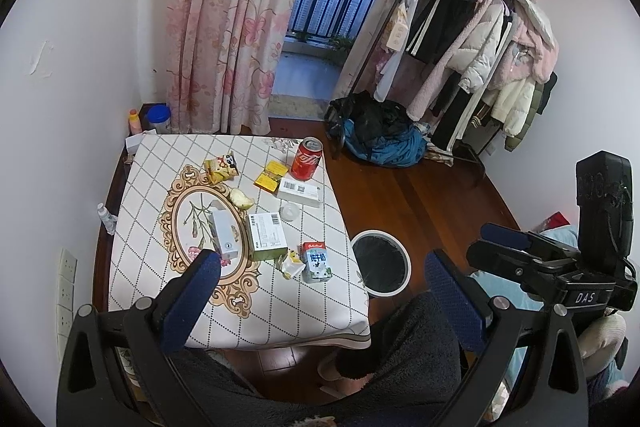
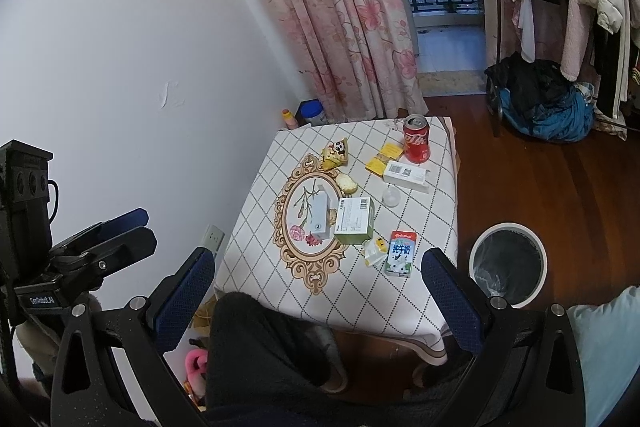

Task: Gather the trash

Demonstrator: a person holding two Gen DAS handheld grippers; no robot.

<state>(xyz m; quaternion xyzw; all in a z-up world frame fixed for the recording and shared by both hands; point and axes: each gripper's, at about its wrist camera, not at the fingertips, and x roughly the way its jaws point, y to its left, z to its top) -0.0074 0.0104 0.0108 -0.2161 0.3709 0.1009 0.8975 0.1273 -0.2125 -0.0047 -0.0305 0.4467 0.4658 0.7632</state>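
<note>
Below both cameras, a small square table (image 1: pixel 168 163) draped in a smooth cloth printed with a diamond grid and an ornate oval frame fills the centre of each view, littered with trash: a shiny red soda can (image 1: pixel 307 159) upright at the far right corner, a crinkled yellow snack wrapper (image 1: pixel 221 167), a flat yellow packet (image 1: pixel 272 175) beside a white barcoded box (image 1: pixel 300 191), a tall white box (image 1: pixel 223 233) lying next to a green-sided carton (image 1: pixel 267 237), and a blue-and-white milk carton (image 1: pixel 316 262) near the right edge with a crumpled yellow scrap (image 1: pixel 291 263) touching it. Just right of the table, on glossy wooden floor, stands a round white-rimmed bin (image 1: pixel 381 263) lined with a dark bag. Both tools hang above the near edge, over a lap in fuzzy dark fabric. Left gripper (image 1: pixel 320 297) has its blue padded fingers spread wide with nothing between them; right gripper (image 2: pixel 320 297) is likewise wide apart and empty. Bare cloth lies along the near side of the table.
</note>
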